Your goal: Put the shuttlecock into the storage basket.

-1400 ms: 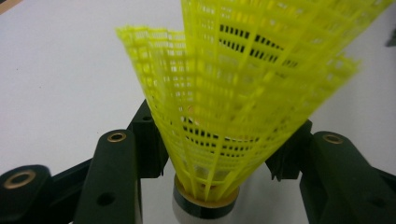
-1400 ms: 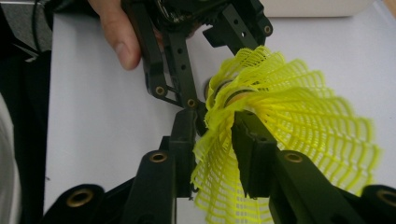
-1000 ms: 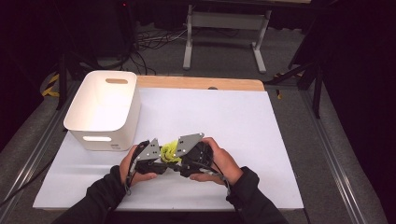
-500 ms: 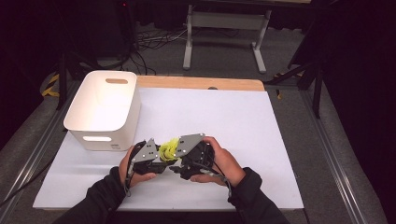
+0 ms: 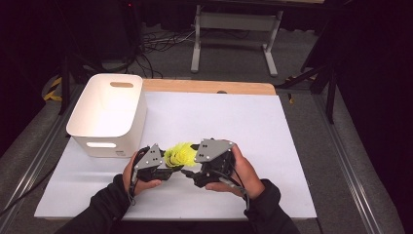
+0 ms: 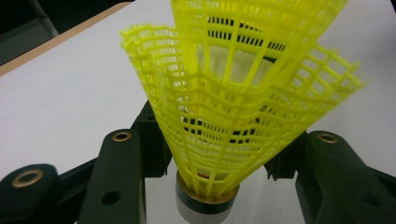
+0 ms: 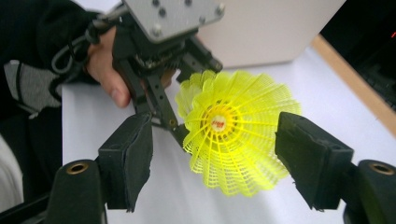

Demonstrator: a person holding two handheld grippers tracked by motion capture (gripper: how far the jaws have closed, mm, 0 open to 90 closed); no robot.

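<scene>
Low centre of the high view: your left gripper (image 5: 168, 170) clamps the yellow shuttlecock (image 5: 179, 155) low on its skirt, just above the cork, long axis running from those jaws toward your right gripper (image 5: 191, 174). In the right gripper view the skirt's open mouth faces the camera between that gripper's jaws, which have just been opening and stand wide, both pads clear of the mesh, so the left hand alone holds it. Farther off, upper left, the white bin (image 5: 78, 127) sits well apart; nothing shows in the part of its inside you can see.
</scene>
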